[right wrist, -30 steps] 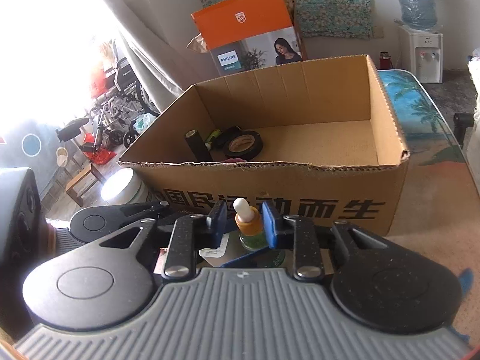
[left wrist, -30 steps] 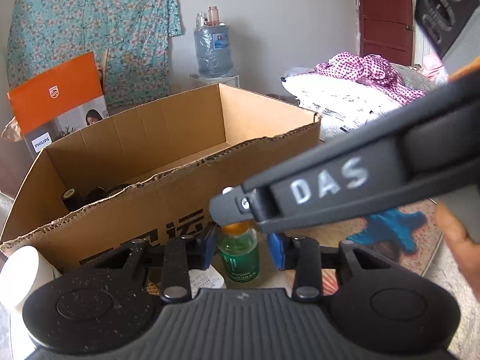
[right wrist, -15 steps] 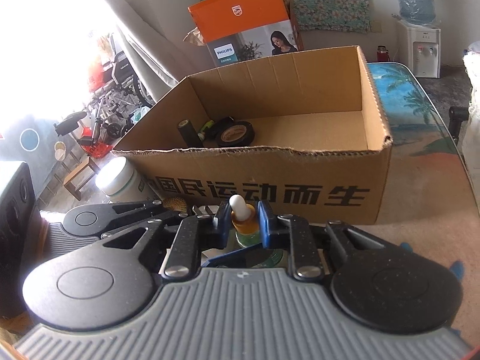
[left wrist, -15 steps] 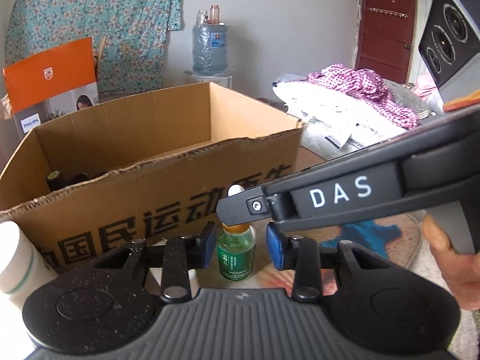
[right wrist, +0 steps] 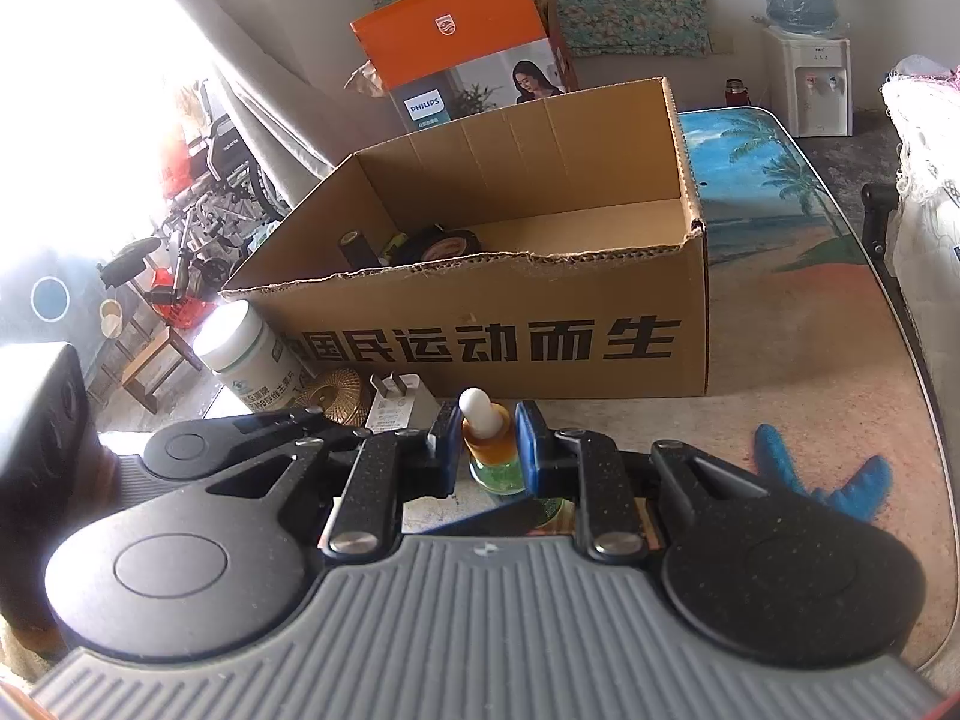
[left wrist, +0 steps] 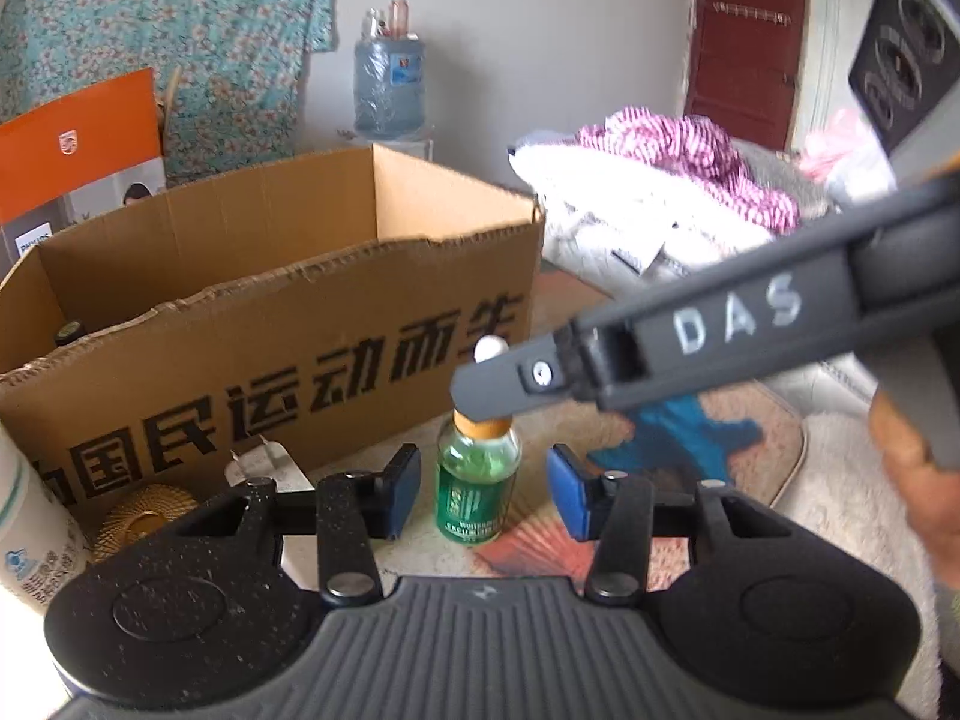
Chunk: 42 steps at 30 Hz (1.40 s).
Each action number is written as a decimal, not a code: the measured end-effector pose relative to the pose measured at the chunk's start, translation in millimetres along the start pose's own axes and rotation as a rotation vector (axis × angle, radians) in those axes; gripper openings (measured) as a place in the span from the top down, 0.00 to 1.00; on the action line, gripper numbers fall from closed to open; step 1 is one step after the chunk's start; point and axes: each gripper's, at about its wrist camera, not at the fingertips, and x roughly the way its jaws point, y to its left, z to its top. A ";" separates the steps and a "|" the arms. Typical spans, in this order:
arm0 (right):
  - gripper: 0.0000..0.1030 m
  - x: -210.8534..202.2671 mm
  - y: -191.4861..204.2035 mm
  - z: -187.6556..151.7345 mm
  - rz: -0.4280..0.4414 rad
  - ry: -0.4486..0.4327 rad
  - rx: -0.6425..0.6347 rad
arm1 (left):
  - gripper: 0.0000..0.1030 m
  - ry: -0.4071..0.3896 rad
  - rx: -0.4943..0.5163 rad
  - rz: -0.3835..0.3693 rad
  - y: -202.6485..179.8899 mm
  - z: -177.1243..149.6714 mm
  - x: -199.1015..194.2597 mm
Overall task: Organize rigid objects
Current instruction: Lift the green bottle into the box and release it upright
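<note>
In the left wrist view, a white jar (left wrist: 27, 516) stood at the lower left edge; a cardboard box (left wrist: 288, 324) filled the left half; the left hand-held gripper (left wrist: 478, 495) sat at lower centre, pads spread wide on either side of the dropper bottle (left wrist: 478, 489) without touching it; the bottle stood upright on the counter (left wrist: 750, 462). In the right wrist view, a white charger (right wrist: 399, 405) lay left of centre; the right hand-held gripper (right wrist: 486, 450) pinched the bottle's orange collar, just in front of the box.
</note>
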 end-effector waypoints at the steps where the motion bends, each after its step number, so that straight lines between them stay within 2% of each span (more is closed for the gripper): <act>1: 0.82 -0.1 -0.3 -0.1 0.002 0.001 -0.001 | 0.53 0.006 0.010 0.009 -1.4 -0.5 2.9; 8: 0.81 0.9 0.8 2.5 0.016 0.011 -0.014 | 0.54 0.027 0.059 0.060 -9.5 -5.4 23.1; 17: 0.79 6.9 1.4 8.7 0.018 0.026 -0.032 | 0.65 0.030 0.078 0.073 -11.6 -10.0 30.4; 26: 0.81 8.2 2.0 6.8 -0.001 0.023 -0.054 | 0.67 0.019 0.073 0.074 -12.2 -8.6 30.7; 35: 0.81 -20.4 13.6 15.1 0.005 -0.035 -0.095 | 0.67 -0.037 0.078 0.081 -15.7 7.7 0.8; 42: 0.82 -58.5 41.9 57.0 0.072 -0.124 -0.201 | 0.67 -0.114 0.069 0.119 -1.9 52.3 -41.2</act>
